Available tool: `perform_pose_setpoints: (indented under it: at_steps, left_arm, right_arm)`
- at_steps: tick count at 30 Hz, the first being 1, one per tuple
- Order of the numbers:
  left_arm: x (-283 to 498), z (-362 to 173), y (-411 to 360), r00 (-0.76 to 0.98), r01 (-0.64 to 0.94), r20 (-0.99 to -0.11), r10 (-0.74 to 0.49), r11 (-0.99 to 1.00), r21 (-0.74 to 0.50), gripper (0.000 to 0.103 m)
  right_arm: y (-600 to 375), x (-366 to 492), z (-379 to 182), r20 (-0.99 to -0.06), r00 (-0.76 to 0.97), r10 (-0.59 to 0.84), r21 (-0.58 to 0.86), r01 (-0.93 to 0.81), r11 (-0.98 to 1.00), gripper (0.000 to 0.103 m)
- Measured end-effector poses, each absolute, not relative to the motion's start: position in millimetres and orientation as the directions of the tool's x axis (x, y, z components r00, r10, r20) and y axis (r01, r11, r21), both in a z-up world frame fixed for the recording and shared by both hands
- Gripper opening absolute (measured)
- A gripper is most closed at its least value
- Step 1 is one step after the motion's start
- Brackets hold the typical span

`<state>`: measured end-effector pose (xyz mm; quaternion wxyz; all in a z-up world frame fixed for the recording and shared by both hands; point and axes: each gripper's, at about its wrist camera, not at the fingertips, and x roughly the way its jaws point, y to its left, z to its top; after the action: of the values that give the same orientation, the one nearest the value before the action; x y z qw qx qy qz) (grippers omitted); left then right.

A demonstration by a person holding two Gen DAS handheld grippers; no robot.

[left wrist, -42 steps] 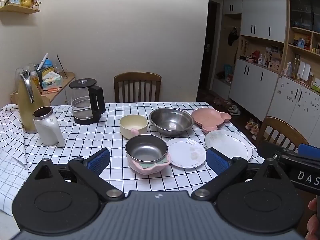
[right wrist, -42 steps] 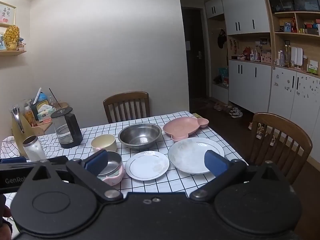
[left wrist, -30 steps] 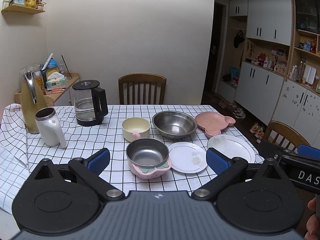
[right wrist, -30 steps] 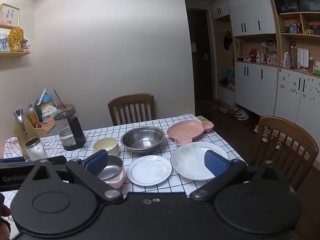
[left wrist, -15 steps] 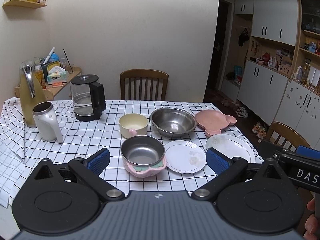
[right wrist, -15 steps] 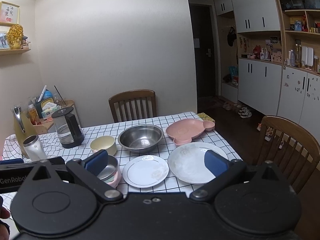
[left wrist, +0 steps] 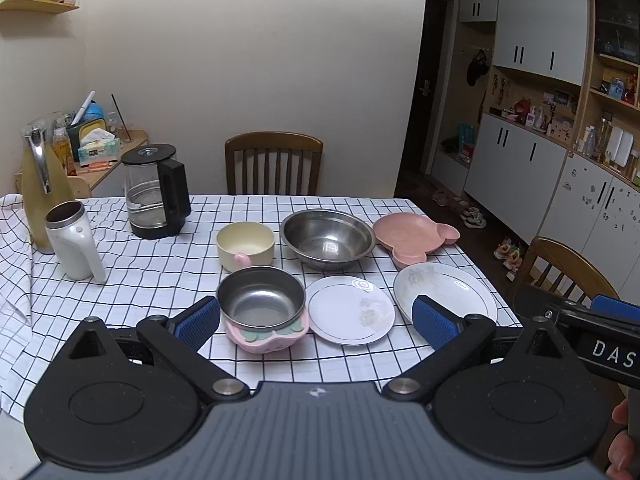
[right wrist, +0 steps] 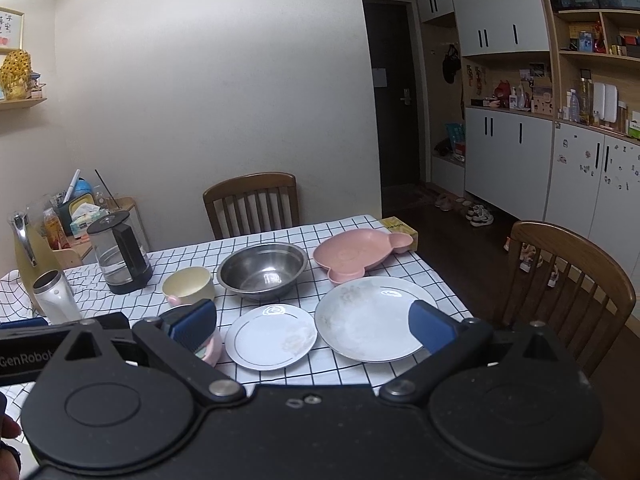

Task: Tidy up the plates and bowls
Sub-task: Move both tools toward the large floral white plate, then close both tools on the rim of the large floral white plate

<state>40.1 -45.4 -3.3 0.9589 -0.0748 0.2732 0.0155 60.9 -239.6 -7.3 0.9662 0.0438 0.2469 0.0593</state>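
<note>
Dishes lie unstacked mid-frame, so we hold left gripper (left wrist: 316, 322) and right gripper (right wrist: 312, 326) wide open, empty, framing small plate (left wrist: 351, 309) and large plate (right wrist: 370, 317).

Both grippers up and level, side by side, pointing forward. Left gripper (left wrist: 316, 322) spread wide, blue pads (left wrist: 198, 322) far apart, nothing between them. Right gripper (right wrist: 312, 326) same deal, wide open and empty. Bit of a hand (left wrist: 622, 440) peeking in at the lower right edge of the left view.
</note>
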Motion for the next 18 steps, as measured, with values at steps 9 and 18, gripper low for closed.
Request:
perform_pose_setpoints:
  at_steps: [9,18]
  left_arm:
    - [58.6,-6.8,-61.0,0.848,-0.074,-0.530,0.000,0.990,-0.118,0.103]
    - [104.4,-19.4,-83.3,0.810,-0.095,-0.586,0.004,0.988,-0.124,0.103]
  right_arm:
    - [-251.9,77.1,-10.3,-0.481,0.867,0.132,0.115,-0.087,0.990,0.103]
    - [-275.4,116.1,-20.5,-0.515,0.844,0.153,0.117,-0.108,0.987,0.103]
